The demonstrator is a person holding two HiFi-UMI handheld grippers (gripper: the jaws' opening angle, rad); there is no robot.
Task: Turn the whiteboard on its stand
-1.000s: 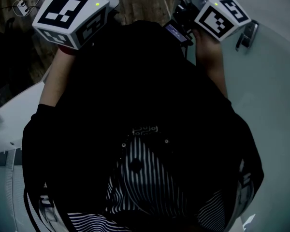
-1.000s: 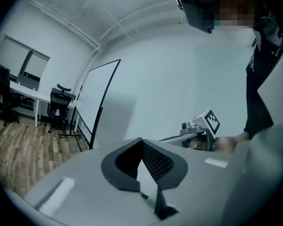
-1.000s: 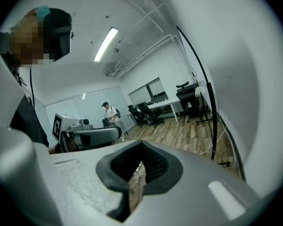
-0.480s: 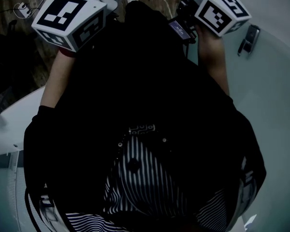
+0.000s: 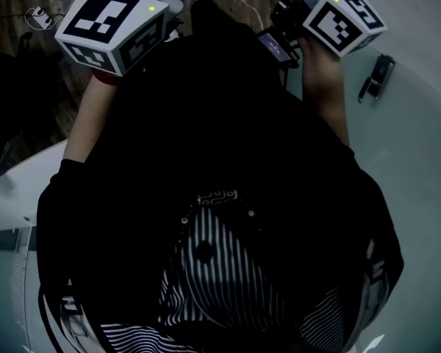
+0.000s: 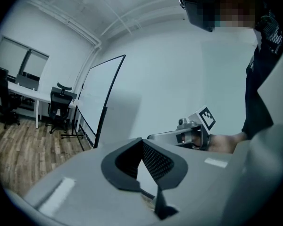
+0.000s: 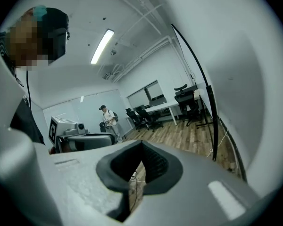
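Left gripper (image 6: pixel 141 141): jaws together, nothing between; whiteboard (image 6: pixel 100 100) on stand ahead-left, well apart. Right gripper (image 7: pixel 141 144): jaws together, empty; black-framed panel (image 7: pixel 236 79) to its right.

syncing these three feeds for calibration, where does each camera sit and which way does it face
Left gripper view: rides the left tool, looking over its shut jaws at a framed whiteboard and pale wall; the person's torso shows at right.
Right gripper view: rides the right tool, looking over shut jaws at wooden floor and office chairs; torso at left.
Head view: on the person's head, facing steeply down their dark top; both forearms show.
Shared: each gripper view catches the other tool.
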